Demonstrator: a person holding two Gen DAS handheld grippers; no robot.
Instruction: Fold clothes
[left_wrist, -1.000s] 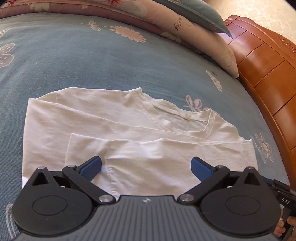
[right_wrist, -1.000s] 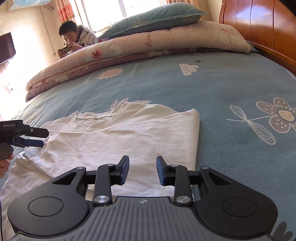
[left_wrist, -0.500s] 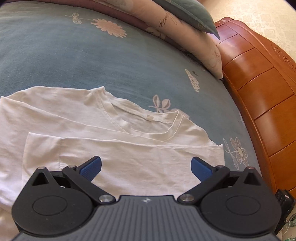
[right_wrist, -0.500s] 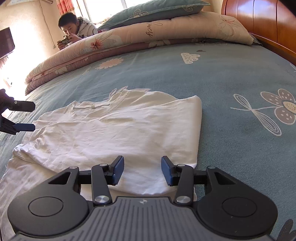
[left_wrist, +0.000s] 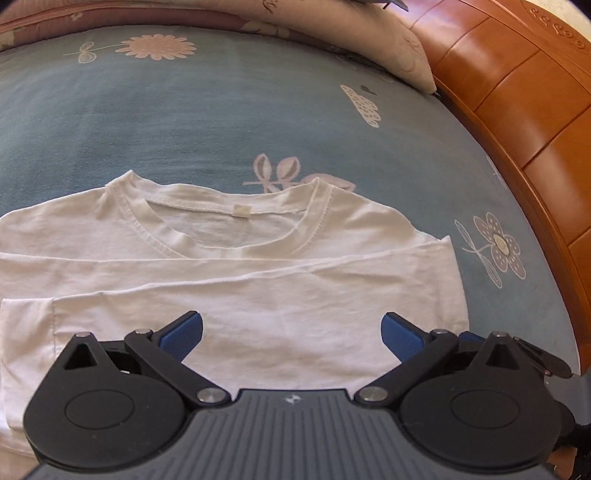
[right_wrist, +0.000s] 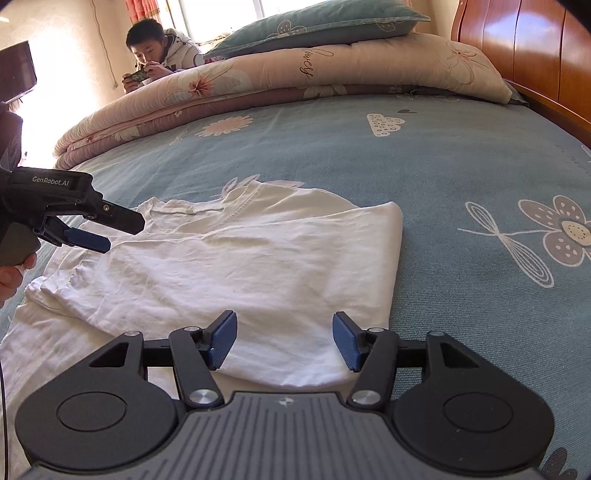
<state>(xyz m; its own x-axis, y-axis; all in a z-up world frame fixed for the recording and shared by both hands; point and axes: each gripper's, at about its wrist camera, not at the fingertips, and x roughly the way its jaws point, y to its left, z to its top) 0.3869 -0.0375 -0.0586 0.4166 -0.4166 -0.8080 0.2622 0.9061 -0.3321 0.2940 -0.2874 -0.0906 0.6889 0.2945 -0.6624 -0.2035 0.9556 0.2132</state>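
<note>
A white long-sleeved shirt (left_wrist: 229, 291) lies flat on the blue flowered bedsheet (left_wrist: 184, 110), collar away from me, with a sleeve and side folded across its front. My left gripper (left_wrist: 291, 332) is wide open and empty, hovering just above the folded part. In the right wrist view the same shirt (right_wrist: 236, 258) lies ahead. My right gripper (right_wrist: 284, 339) is open and empty over the shirt's near folded edge. The left gripper (right_wrist: 107, 232) also shows there at the left, open above the shirt's left side.
A wooden bed frame (left_wrist: 524, 122) runs along the right. A rolled pink quilt (right_wrist: 258, 92) and a blue pillow (right_wrist: 317, 22) lie at the far side of the bed. A boy (right_wrist: 155, 51) leans there with a phone.
The left gripper has swung right and closer to the shirt's collar. The right gripper's jaws have opened wider and it has moved slightly forward over the shirt.
</note>
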